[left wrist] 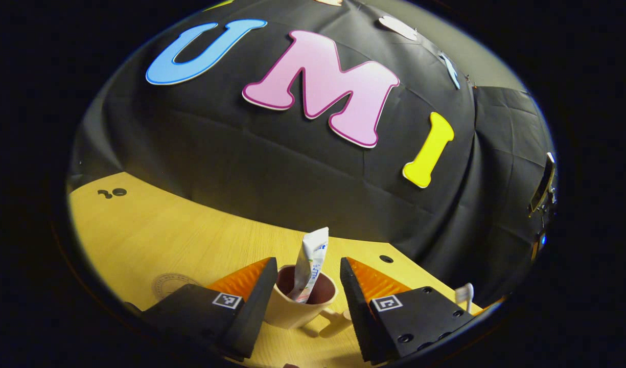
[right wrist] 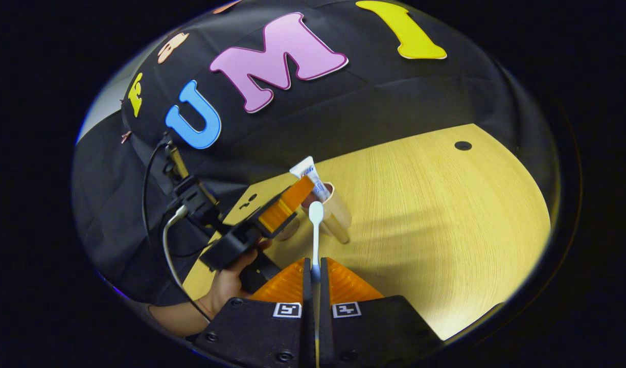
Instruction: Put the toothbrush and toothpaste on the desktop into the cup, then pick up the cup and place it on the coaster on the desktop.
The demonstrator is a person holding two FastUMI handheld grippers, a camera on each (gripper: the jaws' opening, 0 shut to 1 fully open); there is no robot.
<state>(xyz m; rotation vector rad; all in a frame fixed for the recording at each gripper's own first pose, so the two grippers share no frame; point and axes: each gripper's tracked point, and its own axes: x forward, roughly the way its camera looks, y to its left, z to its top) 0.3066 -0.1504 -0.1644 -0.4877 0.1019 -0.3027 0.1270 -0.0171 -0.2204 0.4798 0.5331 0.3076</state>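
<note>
On the desktop (right wrist: 420, 204), the spread left gripper (left wrist: 303, 286) flanks the cup (left wrist: 297, 306); the right gripper (right wrist: 315, 276) clamps the toothbrush (right wrist: 316, 230).

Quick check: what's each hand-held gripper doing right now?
Left hand-held gripper: open, fingers either side of the cup, toothpaste standing in it.
Right hand-held gripper: shut on the toothbrush.

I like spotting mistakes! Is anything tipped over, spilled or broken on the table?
Nothing stands out. The cup stands upright on the desktop with the toothpaste leaning inside it. The right hand-held gripper holds the toothbrush near the cup. No spills or damage show.
</note>
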